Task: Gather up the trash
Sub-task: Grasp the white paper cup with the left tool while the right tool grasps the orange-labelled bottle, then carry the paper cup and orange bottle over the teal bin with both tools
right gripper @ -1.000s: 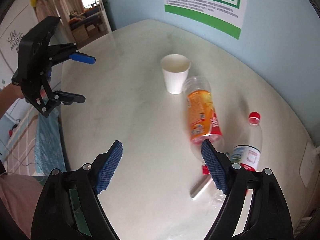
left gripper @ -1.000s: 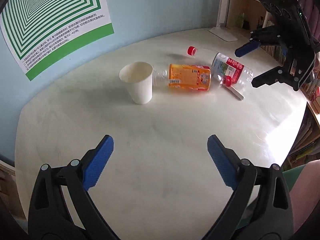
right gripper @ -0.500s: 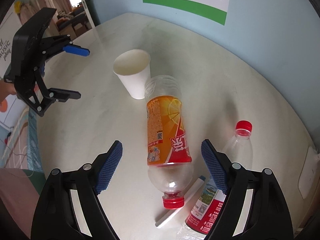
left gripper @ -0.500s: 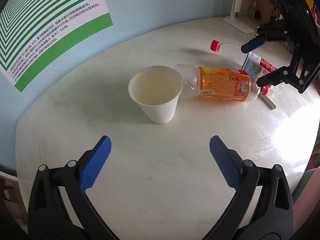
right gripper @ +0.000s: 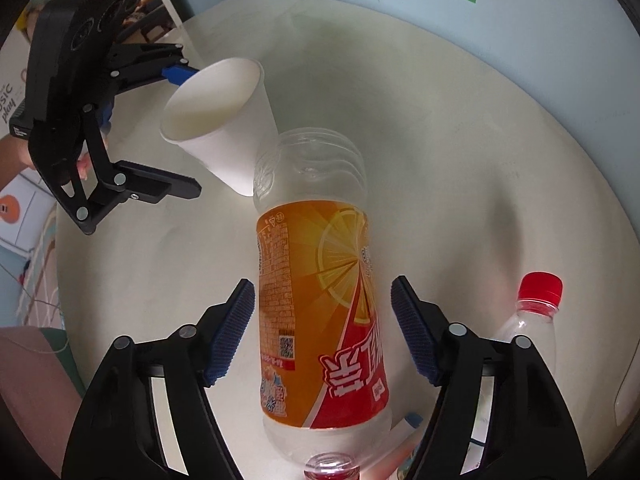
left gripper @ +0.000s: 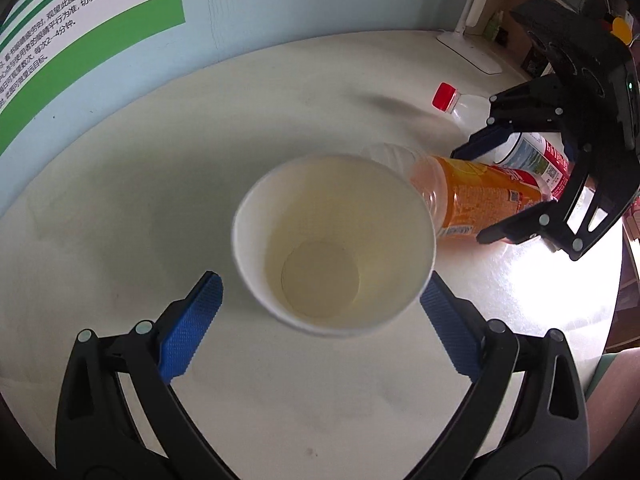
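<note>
Both my grippers now lower and closer, left gripper (left gripper: pixel 318 294) wide open around the upright paper cup (left gripper: pixel 334 244), right gripper (right gripper: pixel 322 308) just narrowing, astride the lying orange bottle (right gripper: pixel 320 300), pads not touching, white table (left gripper: pixel 160 160), 2nd bottle (right gripper: pixel 534 320) beside.

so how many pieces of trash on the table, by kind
plastic bottles: 2 (orange-label bottle, clear bottle with red cap)
paper cup: 1
white stick-like item, partly hidden: 1
total: 4
</note>
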### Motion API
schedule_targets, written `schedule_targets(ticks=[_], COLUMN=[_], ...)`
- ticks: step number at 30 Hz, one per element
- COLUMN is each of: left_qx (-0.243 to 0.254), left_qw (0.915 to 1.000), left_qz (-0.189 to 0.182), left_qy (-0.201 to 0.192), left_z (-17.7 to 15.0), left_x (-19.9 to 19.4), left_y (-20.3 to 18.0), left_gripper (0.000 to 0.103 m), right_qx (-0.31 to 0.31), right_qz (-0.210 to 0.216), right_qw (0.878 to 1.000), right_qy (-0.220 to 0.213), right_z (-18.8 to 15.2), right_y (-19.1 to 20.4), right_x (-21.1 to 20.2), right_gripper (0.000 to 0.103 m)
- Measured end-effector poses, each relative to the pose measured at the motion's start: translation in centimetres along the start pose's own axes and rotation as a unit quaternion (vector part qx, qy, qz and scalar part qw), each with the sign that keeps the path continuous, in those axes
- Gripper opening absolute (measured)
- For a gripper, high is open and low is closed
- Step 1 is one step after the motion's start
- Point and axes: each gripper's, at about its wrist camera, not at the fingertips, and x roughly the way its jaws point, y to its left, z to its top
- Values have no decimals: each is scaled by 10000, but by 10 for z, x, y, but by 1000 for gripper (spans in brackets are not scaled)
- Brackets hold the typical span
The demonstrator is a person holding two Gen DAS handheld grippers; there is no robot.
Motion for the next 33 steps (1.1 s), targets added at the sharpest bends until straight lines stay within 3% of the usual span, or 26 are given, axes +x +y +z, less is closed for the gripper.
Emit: schedule_targets(ticks=[4, 8, 16, 25, 33], left_qx=[68, 169, 295, 28, -897], left_qw=[9998, 9994, 9984, 9945, 9807], left_qz=[-71, -175, -7, 679, 1499], left_qy=[-179, -240, -486, -794, -881], left_z=[13, 20, 18, -4, -79], left_x=[4, 2, -35, -112, -184], left_y=[0, -4, -19, -27, -35], left_gripper=[95, 71, 71, 71, 71], right_qx=[-30, -23, 11, 40, -622], right_qz=[93, 167, 186, 443, 960], right_qw=[9999, 9999, 9994, 9953, 9841], right_qy=[36, 9, -283, -856, -1356], right_z=[1, 1, -2, 5, 39], right_y=[-4, -6, -10, -4, 49], right_x=[7, 4, -25, -70, -114], right_gripper=[62, 62, 61, 61, 57])
